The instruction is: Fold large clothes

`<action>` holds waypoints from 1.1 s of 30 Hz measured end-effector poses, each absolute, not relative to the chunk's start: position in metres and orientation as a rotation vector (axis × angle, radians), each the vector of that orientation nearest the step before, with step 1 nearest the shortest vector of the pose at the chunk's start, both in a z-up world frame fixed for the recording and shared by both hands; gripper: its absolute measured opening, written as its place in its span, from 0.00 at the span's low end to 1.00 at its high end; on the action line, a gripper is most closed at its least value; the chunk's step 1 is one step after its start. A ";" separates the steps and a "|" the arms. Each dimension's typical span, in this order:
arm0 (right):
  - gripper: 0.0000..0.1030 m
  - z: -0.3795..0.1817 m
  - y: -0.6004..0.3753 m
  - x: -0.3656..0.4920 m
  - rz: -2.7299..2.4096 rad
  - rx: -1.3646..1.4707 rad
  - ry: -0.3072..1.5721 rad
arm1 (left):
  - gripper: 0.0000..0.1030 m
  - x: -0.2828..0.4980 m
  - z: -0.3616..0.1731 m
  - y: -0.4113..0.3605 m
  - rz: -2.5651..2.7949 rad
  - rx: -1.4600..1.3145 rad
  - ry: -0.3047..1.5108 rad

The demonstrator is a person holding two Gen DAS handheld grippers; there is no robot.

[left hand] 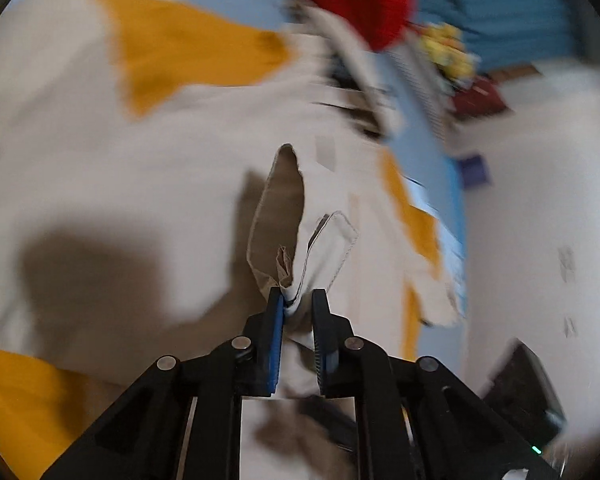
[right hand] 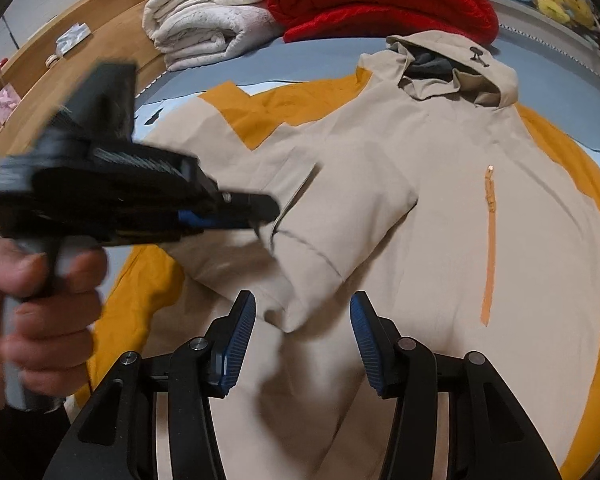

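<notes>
Left gripper [left hand: 297, 300] pinches the cuff [left hand: 300, 256] of the tan jacket [right hand: 400, 200]. Right gripper [right hand: 303, 320] hangs spread above the folded sleeve [right hand: 300, 264], holding nothing. That jacket lies flat on a yellow cloth [right hand: 260, 108] on the bed. It looks soft, floppy and light, so corners and cuffs are good spots to grab. I see no boxes or baskets, only folded blankets [right hand: 300, 8] behind.

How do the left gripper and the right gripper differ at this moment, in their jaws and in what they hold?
The left gripper has its jaws nearly closed, pinching the sleeve cuff of the beige jacket; the right gripper has its jaws apart and grips nothing. The left gripper lifts cloth off the surface; the right gripper hovers above the folded sleeve end. Both are black with blue pads and point down at the jacket.
</notes>
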State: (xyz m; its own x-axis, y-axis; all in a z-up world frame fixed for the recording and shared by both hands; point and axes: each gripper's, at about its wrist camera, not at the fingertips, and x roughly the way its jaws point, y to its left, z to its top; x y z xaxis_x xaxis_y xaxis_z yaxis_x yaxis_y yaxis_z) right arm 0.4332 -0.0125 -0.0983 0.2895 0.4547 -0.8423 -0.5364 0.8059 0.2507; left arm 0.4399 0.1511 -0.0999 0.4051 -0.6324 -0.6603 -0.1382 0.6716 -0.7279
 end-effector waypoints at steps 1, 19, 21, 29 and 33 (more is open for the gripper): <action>0.49 -0.098 -0.014 0.433 0.658 -0.086 1.090 | 0.11 0.440 -0.094 0.144 -0.403 -0.792 1.127; 0.18 -0.113 -0.107 0.481 0.315 0.299 1.191 | 0.13 0.430 -0.030 0.184 0.029 -0.465 0.858; 0.17 -0.097 -0.121 0.486 0.289 0.320 1.116 | 0.14 0.425 -0.024 0.204 0.106 -0.484 0.813; 0.17 -0.069 -0.215 0.525 0.014 0.407 0.973 | 0.14 0.429 -0.055 0.244 0.226 -0.561 0.909; 0.17 -0.072 -0.241 0.537 -0.005 0.449 0.987 | 0.14 0.437 -0.079 0.223 0.209 -0.518 1.040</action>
State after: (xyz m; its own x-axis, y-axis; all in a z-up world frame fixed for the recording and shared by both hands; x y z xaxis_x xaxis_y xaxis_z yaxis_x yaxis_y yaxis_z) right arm 0.5375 -0.2414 -0.0717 0.5587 0.1966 -0.8058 0.2048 0.9087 0.3637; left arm 0.4371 0.2231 -0.0787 0.4999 -0.0760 -0.8627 -0.4030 0.8613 -0.3094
